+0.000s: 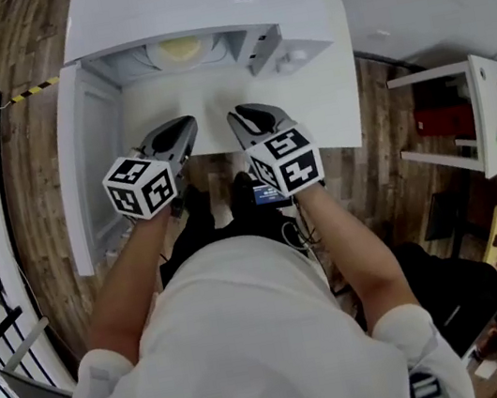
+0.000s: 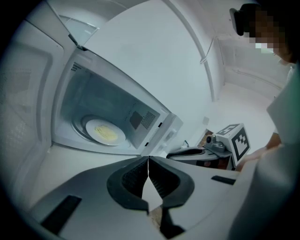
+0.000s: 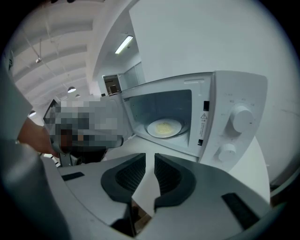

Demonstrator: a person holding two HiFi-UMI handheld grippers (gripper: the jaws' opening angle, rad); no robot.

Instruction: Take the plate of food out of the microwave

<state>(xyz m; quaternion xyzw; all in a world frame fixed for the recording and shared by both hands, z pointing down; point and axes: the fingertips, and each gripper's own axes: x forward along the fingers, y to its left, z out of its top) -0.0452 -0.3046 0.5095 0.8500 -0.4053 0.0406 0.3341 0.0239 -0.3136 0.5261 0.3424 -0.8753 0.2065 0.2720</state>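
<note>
Plate (image 1: 180, 51) of food seen inside the open microwave (image 1: 195, 2), ahead of both grippers.

The door (image 1: 81, 175) is swung out at the left. The left gripper (image 2: 148, 159) is pressed together on nothing, and the right gripper (image 3: 150, 157) is held slightly spread, with nothing between its jaws. Both are held side by side over the table (image 1: 327, 103) before the cavity, and the plate is set deep inside, well apart from either.
</note>
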